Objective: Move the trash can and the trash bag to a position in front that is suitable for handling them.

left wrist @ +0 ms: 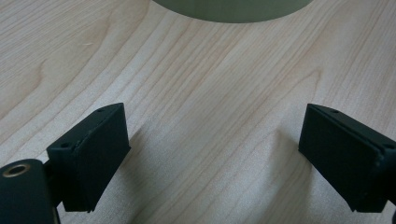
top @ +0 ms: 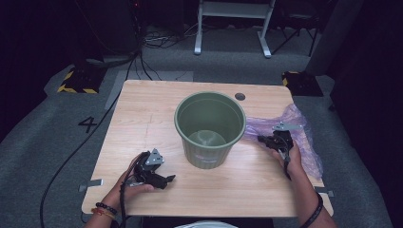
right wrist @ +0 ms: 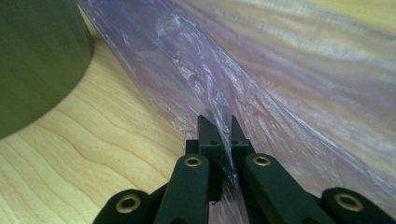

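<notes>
the right gripper (right wrist: 220, 128) is closed on a fold of the purple plastic bag (right wrist: 289, 79), which lies on the table (top: 142, 118) just right of the green bin (top: 209, 128). left gripper (left wrist: 212, 154) has jaws wide apart w/ nothing between, resting on the table in front of the bin.

text: "4" | on: grey floor (top: 57, 142) left of table (top: 142, 109) | colour: black
</notes>
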